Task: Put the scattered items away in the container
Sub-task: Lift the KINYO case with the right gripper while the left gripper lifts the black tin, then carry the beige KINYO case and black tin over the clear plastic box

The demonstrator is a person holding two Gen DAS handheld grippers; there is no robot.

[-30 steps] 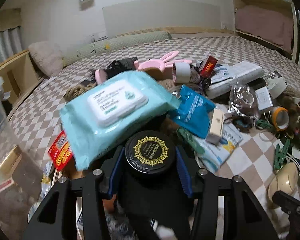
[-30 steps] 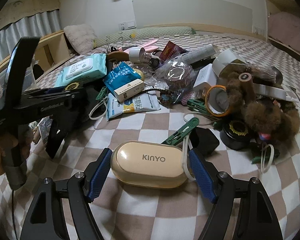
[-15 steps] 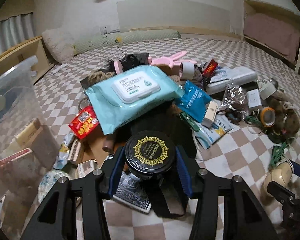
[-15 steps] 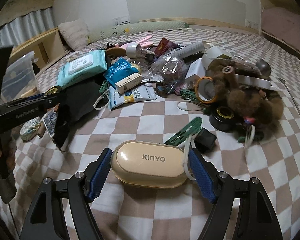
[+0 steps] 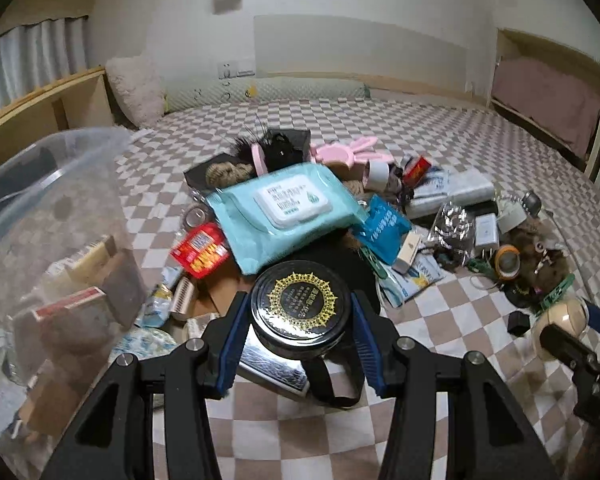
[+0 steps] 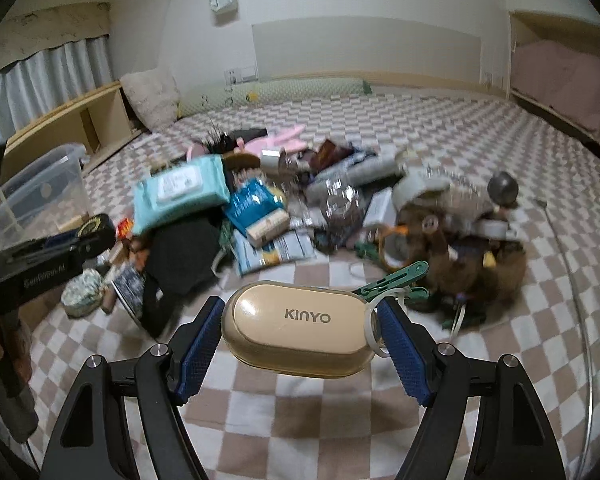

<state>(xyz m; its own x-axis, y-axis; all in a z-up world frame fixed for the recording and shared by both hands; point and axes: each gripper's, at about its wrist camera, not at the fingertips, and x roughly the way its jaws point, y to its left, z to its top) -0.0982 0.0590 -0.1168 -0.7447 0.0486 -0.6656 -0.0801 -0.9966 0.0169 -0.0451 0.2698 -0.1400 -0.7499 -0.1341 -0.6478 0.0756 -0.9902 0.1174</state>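
Both tongs hold something

The left gripper [image 5: 300, 334] squeezes a black tin [image 5: 300, 309]; the right gripper [image 6: 300, 334] squeezes a tan case [image 6: 300, 330], maybe near the clear box [image 5: 52, 216].

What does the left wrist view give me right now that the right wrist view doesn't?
Only the left wrist view: the left gripper clamped on the black round tin, and, through the clear container's near wall, the boxes already inside.

Only the right wrist view: the right gripper gripping the beige KINYO case by its ends, lifted off the checkered cover, plus the white loop at its right end.

Both: the teal wipes pack on the pile, the blue pouch, the container, and each other's gripper at the frame edge.
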